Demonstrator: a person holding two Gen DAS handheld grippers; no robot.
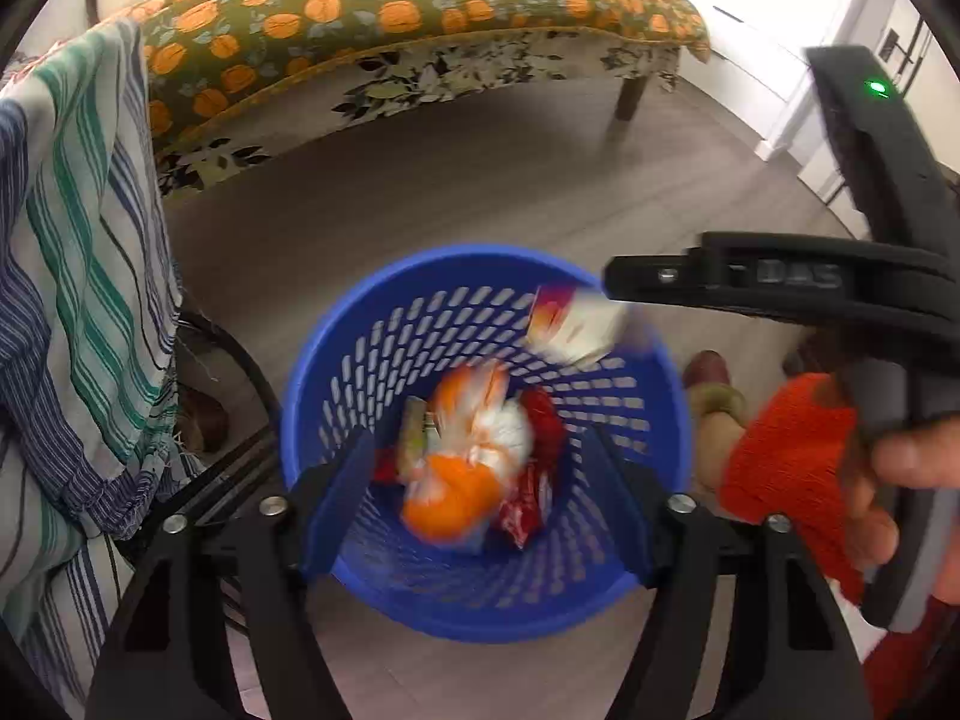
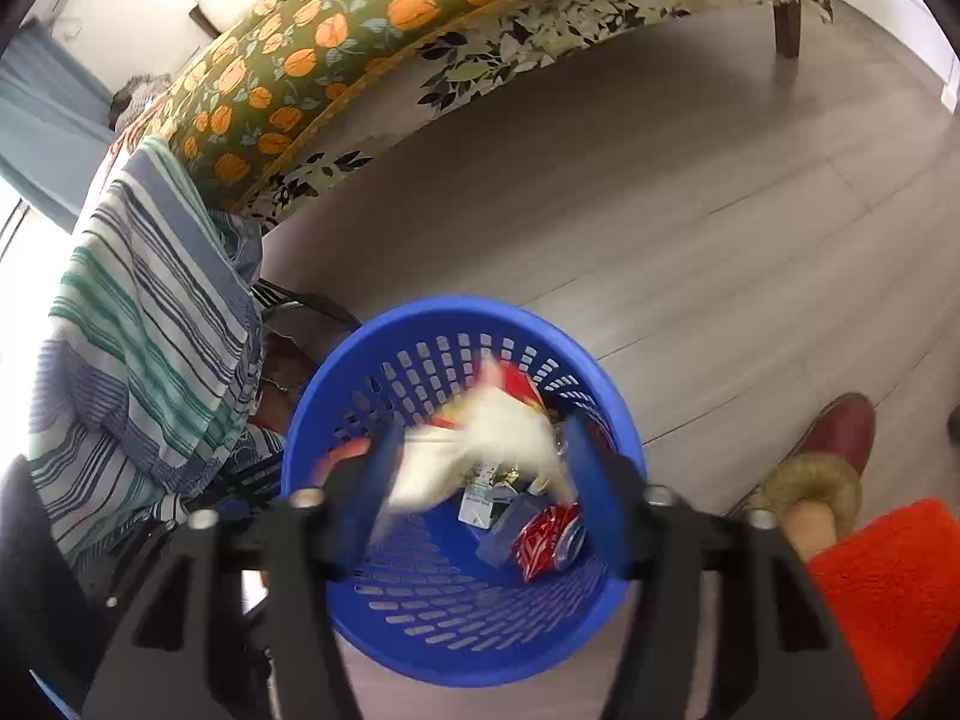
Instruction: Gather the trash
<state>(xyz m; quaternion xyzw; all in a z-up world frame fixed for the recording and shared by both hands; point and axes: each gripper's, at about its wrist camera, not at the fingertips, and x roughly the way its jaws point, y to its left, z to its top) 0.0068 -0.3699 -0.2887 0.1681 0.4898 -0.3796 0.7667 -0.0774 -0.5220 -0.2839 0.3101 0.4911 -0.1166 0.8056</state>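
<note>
Both grippers, left gripper and right gripper, hang released over the blue bin, wrappers dropping in; next, fetch more trash.

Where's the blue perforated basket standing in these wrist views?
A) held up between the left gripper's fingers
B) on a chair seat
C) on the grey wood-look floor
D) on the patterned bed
C: the blue basket stands on the grey floor, beside the striped cloth and short of the bed, with blurred wrappers over its mouth.
</note>
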